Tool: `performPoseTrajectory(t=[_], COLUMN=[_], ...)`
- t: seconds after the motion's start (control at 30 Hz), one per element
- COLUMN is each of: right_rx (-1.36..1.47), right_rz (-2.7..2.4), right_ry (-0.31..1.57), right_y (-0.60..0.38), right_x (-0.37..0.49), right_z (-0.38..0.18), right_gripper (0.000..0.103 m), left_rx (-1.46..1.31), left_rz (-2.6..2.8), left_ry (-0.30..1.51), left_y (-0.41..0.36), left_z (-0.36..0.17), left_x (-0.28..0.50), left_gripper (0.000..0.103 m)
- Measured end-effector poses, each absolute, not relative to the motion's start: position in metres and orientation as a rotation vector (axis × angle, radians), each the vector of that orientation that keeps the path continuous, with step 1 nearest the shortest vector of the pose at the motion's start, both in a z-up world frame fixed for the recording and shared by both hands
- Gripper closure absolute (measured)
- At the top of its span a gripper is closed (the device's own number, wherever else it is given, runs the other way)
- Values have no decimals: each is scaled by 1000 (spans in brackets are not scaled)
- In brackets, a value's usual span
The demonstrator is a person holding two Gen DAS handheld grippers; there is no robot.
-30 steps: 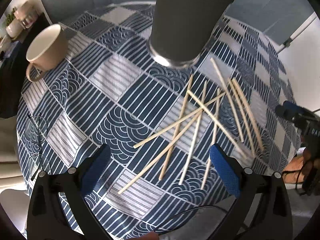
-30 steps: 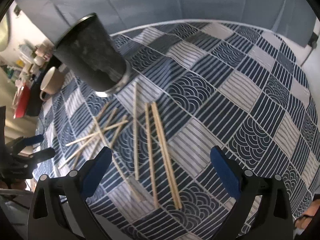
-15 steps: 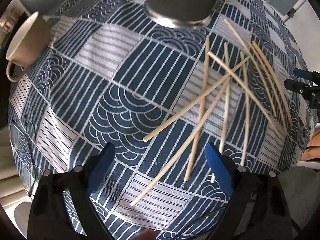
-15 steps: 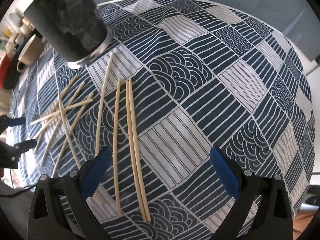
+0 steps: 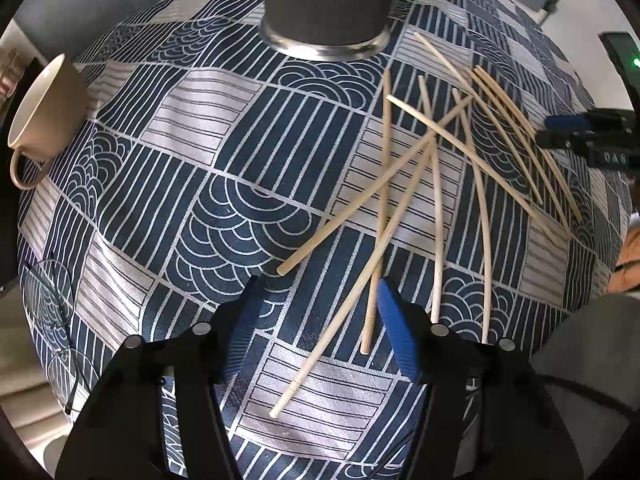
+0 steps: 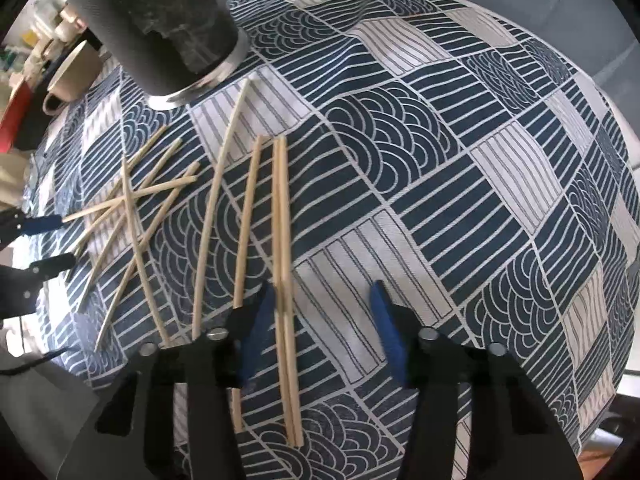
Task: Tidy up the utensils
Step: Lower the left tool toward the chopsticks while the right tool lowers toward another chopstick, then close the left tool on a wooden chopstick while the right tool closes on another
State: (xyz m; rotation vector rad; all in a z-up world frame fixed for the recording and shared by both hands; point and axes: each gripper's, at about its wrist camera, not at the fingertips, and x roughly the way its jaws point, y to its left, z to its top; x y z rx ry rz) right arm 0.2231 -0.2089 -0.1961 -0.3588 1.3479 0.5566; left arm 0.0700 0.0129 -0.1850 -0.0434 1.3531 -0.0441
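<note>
Several wooden chopsticks [image 5: 404, 184] lie scattered and crossed on a blue and white patterned tablecloth [image 5: 160, 184], in front of a dark cylindrical holder [image 5: 326, 4] with a metal base. My left gripper [image 5: 320, 312] is open and low over the cloth, its blue pads straddling the near ends of two chopsticks. My right gripper [image 6: 322, 312] is open, straddling a side-by-side pair of chopsticks [image 6: 282, 240]. The holder [image 6: 160, 28] stands at the far left in the right wrist view. Each gripper shows in the other's view: the right gripper [image 5: 576, 132], the left gripper [image 6: 40, 240].
A beige mug [image 5: 44, 108] lies at the far left of the table and also shows behind the holder in the right wrist view [image 6: 72, 76]. A thin wire [image 5: 52, 312] lies at the left table edge. The table edge is close below both grippers.
Both grippers have come down and forward over the chopsticks. Their jaws have narrowed but stay open around the sticks.
</note>
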Motion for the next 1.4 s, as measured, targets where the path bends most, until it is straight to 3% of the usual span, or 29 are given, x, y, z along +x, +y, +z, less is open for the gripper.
performPoseTrajectory(t=[0.13,0.27,0.37,0.57,0.7,0.83,1.2,1.4], right_rx=[-311,-326,-384,-424,-506,-389,-173,-251], right_rz=[555,539,528,485,492,500,566,538], right_ry=[1369,1372,1373,1373,1345,1381,1449,1440], right_y=[-218,-224,-218,-215,-201,-212,-253,-256], right_x=[228,230,227,224,222,231,223,212], right_z=[-195,-193,-194,-200,-202,-204,-206,-209], right_gripper=[71,72,72,88,86,94,94,93], left_rx=[-57,-43,-57,-44,54,-14,-145,-170], left_rz=[-61,-73,-83,-98,-115,-139,-180,-166], left_ry=[1351,1346,1350,1347,1353,1358,1361,1363], left_y=[13,16,16,15,1,6,23,18], left_z=[-185,-181,-183,-182,-184,-183,-181,-183], left_x=[65,60,63,60,65,67,49,43], left_gripper=[54,56,63,70,74,94,98,98])
